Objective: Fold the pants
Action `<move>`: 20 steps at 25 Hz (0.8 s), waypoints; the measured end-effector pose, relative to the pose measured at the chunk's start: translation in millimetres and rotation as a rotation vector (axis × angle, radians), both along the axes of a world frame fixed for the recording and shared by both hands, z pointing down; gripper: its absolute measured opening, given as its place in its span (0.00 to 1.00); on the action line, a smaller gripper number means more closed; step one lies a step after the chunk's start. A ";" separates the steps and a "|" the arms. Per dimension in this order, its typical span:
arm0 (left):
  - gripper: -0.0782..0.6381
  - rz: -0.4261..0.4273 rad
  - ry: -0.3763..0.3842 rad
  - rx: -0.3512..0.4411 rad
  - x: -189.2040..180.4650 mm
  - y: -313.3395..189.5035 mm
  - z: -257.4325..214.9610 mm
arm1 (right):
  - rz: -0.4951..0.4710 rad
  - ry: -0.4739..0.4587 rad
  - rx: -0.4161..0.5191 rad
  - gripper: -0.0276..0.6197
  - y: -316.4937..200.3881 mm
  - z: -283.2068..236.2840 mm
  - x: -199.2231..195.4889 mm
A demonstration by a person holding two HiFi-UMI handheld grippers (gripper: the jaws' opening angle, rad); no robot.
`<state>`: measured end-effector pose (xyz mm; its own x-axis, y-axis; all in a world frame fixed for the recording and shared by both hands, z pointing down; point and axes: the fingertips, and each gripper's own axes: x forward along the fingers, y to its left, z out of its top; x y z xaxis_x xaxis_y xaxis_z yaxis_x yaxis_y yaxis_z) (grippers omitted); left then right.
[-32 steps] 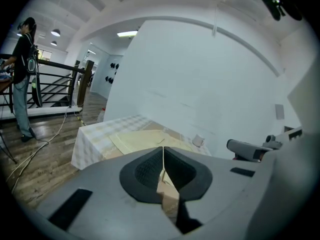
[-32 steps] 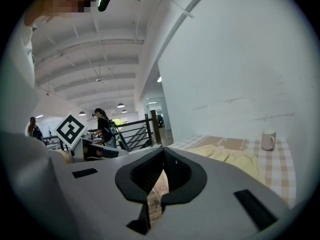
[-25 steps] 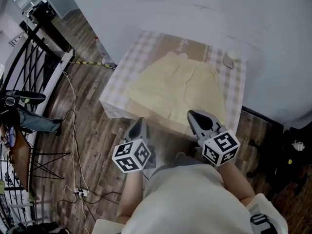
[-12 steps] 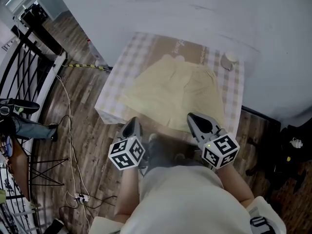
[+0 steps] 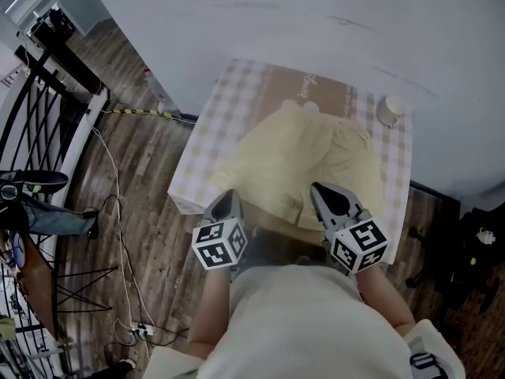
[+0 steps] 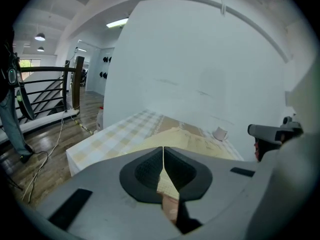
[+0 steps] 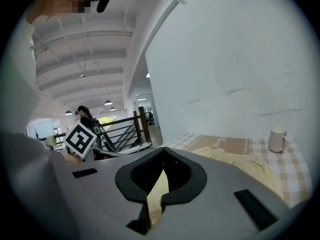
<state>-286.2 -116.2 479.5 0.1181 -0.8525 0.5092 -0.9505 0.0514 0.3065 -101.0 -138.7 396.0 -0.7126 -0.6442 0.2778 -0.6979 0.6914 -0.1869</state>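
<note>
White wall point(image 5: 316, 14) backs my checked table point(image 5: 211, 133). I read both jaw pairs closed, tip to tip, with nothing clamped: left gripper point(image 6: 163, 149), right gripper point(image 7: 162, 151). Both tips hover by the near hem of the pale yellow pants point(image 5: 308, 160), which lie flat mid-table. 1 white cup point(image 5: 389, 109) stands at the far right corner.

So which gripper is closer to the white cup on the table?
Right. The right gripper hovers by the table on the side of the cup; the left gripper is at the other side.
</note>
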 end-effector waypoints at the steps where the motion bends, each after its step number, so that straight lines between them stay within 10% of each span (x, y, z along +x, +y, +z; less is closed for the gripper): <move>1: 0.12 0.003 -0.007 -0.005 -6.3 -4.6 3.2 | -0.001 0.004 0.003 0.04 -5.2 0.8 -7.3; 20: 0.12 0.078 -0.080 -0.171 -89.4 -50.1 86.8 | 0.008 0.064 -0.037 0.04 -64.4 26.4 -90.7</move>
